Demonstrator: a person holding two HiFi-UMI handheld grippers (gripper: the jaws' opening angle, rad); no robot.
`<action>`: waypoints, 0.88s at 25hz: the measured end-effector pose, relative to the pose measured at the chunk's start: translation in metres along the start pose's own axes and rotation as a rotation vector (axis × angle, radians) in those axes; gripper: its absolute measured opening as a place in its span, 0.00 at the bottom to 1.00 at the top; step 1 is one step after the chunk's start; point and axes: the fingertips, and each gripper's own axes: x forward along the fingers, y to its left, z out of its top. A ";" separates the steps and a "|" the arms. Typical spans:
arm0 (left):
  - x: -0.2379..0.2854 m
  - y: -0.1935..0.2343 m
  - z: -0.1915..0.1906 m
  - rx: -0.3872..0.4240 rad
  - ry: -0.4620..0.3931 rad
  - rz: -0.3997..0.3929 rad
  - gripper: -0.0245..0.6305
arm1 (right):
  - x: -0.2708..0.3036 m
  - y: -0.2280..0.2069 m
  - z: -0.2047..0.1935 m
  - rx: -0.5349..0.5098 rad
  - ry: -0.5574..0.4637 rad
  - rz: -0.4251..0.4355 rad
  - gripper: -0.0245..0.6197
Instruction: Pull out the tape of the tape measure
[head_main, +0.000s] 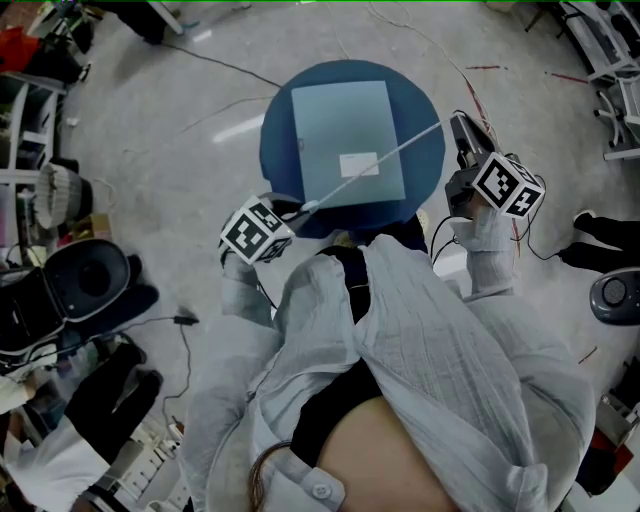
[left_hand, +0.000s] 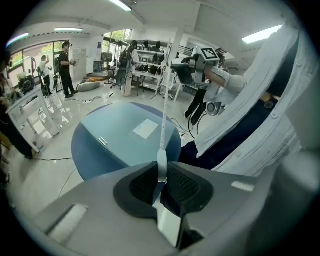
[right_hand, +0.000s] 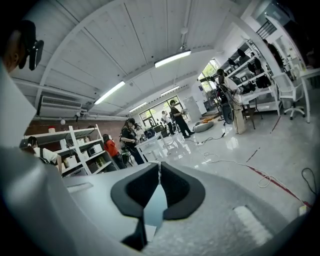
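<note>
The tape (head_main: 370, 165) is drawn out in a straight line in the air above the round blue desk (head_main: 275, 130). It runs from the desk's near edge up and across to its right edge, over the pale board (head_main: 340, 110) that lies on the top.

The left hand-held gripper (head_main: 298, 208) is clenched on one end of the tape. In its own view a short white tail of the strip (left_hand: 163, 115) sits pinched between the dark pads (left_hand: 185, 184). The right hand-held gripper (head_main: 455, 125) is raised just past the desk's right edge with its jaws drawn together. A thin pale sliver shows at their tips (right_hand: 159, 172), and the strip runs straight into them, so I take it to be grasping the tape too. No view shows the case of the tape measure.

The pull looks well under way. To do it well:
- Move the two hands apart along the strip's own line, not across it.
- Hold the strip flat between the pads so it does not twist or slip.
- Lift it enough that it cannot drag on the board.
- Pull evenly, because a jerk could snatch the thin end out of the left pinch.
</note>
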 end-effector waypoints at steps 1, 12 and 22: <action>0.000 0.000 0.000 -0.013 -0.008 -0.007 0.15 | 0.001 -0.002 -0.001 0.017 0.000 0.000 0.06; -0.018 0.015 0.014 -0.209 -0.282 -0.083 0.15 | -0.006 -0.032 0.005 0.067 -0.027 -0.062 0.06; -0.043 0.074 0.030 -0.483 -0.590 0.121 0.16 | -0.007 -0.041 -0.009 0.086 -0.006 -0.072 0.06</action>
